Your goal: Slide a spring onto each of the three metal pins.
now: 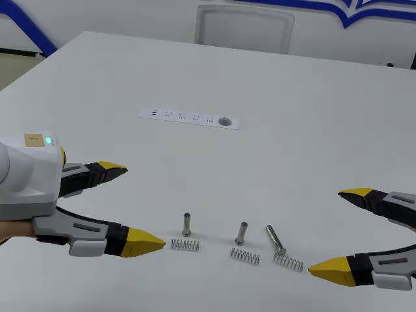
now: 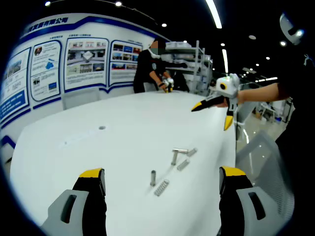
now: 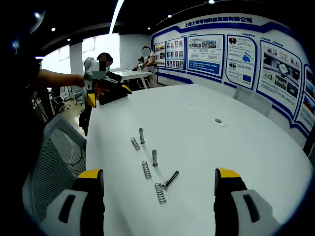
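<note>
left yellow-tipped gripper (image 1: 143,207) released | right yellow-tipped gripper (image 1: 326,231) released | silver metal pins (image 1: 241,233), loose coiled wire springs (image 1: 244,256) between them

The left gripper (image 1: 143,207) and the right gripper (image 1: 327,231) each have black jaws with pointed yellow tips and grey shells. At the head view's left edge, a white housing (image 1: 29,175) bears a green light and a tan sticker.

The left gripper (image 1: 144,207) is held to the left of the middle pin (image 1: 241,233), its jaws spread wide and its yellow tips aimed toward the pin. The right gripper (image 1: 326,231) is held to the right of that pin, its jaws equally wide and its tips pointing back at it. A hand (image 1: 10,229) grips the left gripper's rear.
</note>
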The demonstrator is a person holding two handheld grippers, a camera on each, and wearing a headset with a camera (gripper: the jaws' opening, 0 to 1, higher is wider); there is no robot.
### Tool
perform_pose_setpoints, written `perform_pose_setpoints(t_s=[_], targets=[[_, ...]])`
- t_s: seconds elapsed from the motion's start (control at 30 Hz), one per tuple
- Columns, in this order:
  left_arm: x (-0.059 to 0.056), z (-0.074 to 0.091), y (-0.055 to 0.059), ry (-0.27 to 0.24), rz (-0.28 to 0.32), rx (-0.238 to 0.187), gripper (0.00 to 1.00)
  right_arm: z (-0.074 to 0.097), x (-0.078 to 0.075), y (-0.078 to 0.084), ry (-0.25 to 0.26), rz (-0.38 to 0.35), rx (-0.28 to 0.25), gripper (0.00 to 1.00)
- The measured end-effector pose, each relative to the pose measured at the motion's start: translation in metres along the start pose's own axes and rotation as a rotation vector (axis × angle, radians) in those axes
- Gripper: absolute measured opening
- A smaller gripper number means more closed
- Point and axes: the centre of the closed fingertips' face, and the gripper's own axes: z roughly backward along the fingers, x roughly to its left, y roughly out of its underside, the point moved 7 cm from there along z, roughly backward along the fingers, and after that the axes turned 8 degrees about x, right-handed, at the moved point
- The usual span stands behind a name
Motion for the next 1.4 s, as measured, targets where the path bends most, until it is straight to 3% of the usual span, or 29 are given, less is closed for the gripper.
perform_pose_setpoints(t_s=[0.17,0.5,0.53,0.6,0.63,1.03,1.2,1.3,1.4], targets=[[0.000,0.000,0.001,0.000,0.003,0.003,0.98,-0.001,0.002,0.002,-0.008,-0.004,0.003,0.94],[0.000,-0.001,-0.001,0.005,0.005,0.001,0.97,0.002,-0.003,-0.001,-0.005,-0.064,-0.044,0.94],[0.000,-0.001,-0.002,0.007,0.015,-0.004,0.97,0.002,-0.003,-0.001,-0.005,-0.065,-0.046,0.94],[-0.001,0.000,-0.009,0.013,0.052,-0.065,0.97,0.002,-0.004,-0.001,-0.005,-0.070,-0.047,0.94],[0.001,0.001,-0.010,0.009,0.056,-0.074,0.97,0.002,-0.004,-0.001,-0.005,-0.070,-0.047,0.94],[0.005,0.002,-0.006,-0.015,0.047,-0.064,0.98,-0.002,-0.003,0.001,-0.010,-0.073,-0.034,0.93],[0.004,0.001,-0.002,-0.013,0.046,-0.044,0.98,-0.002,-0.009,0.001,0.032,-0.077,-0.035,0.94],[0.004,0.001,-0.006,-0.011,0.075,-0.086,0.98,-0.002,-0.010,0.001,0.031,-0.083,-0.034,0.93],[0.005,0.000,-0.006,-0.015,0.066,-0.081,0.98,-0.003,-0.010,0.001,0.033,-0.076,-0.028,0.90]])
